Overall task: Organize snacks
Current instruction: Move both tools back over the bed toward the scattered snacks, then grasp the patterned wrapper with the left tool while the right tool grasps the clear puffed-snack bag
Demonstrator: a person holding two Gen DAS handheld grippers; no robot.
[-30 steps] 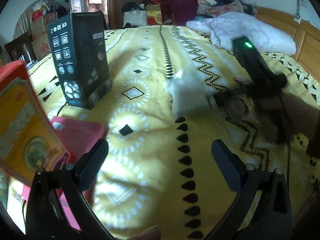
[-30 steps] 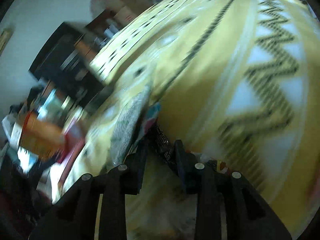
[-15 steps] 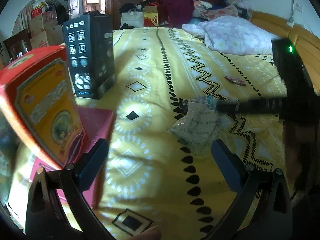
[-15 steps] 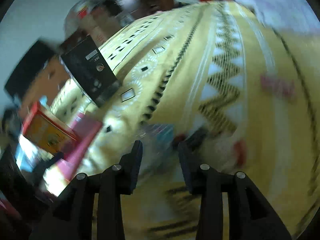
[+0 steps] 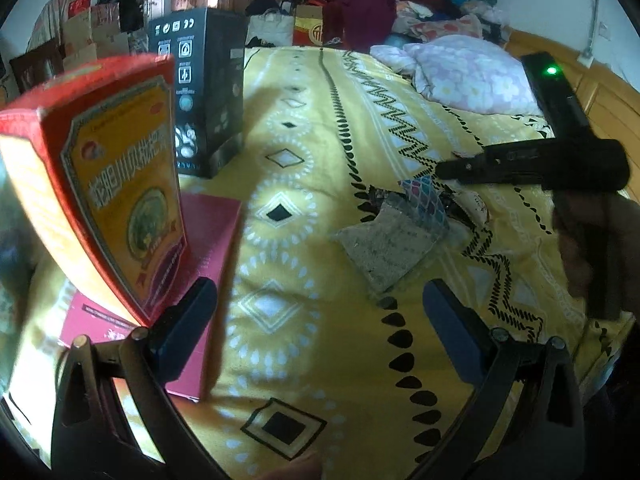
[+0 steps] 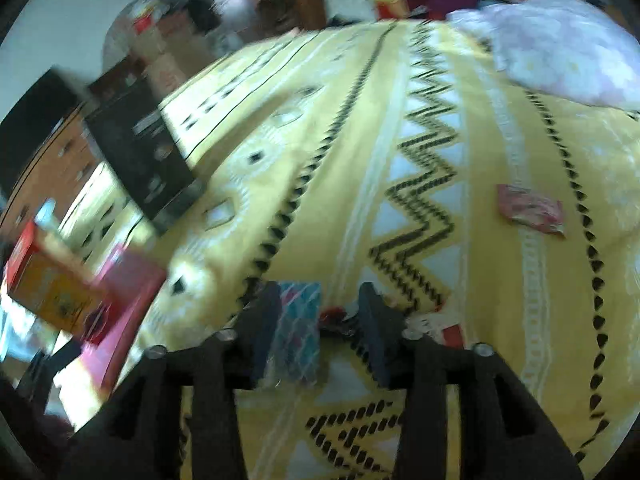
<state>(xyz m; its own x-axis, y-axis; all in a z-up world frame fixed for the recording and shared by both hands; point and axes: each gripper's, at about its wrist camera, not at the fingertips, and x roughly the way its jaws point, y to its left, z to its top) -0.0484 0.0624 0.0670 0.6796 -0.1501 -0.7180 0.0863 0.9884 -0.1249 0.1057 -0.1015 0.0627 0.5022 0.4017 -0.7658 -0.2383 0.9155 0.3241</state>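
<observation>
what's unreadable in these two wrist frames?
- Red-and-yellow box, left wrist: left side cut off by the frame edge; what holds it up is not shown.
- Snack packets, left wrist: labels too small, pile overlaps.
- Right gripper, right wrist: jaws opening over a patterned packet; blur hides any contact.
- Pink packet, right wrist: blurred, unreadable.

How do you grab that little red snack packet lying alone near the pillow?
Probably from above, pinching across its narrow width: the red snack packet lies flat and crinkled on the yellow bedspread, so nothing sticks up to grip. A raised edge looks like the easiest place to catch.
</observation>
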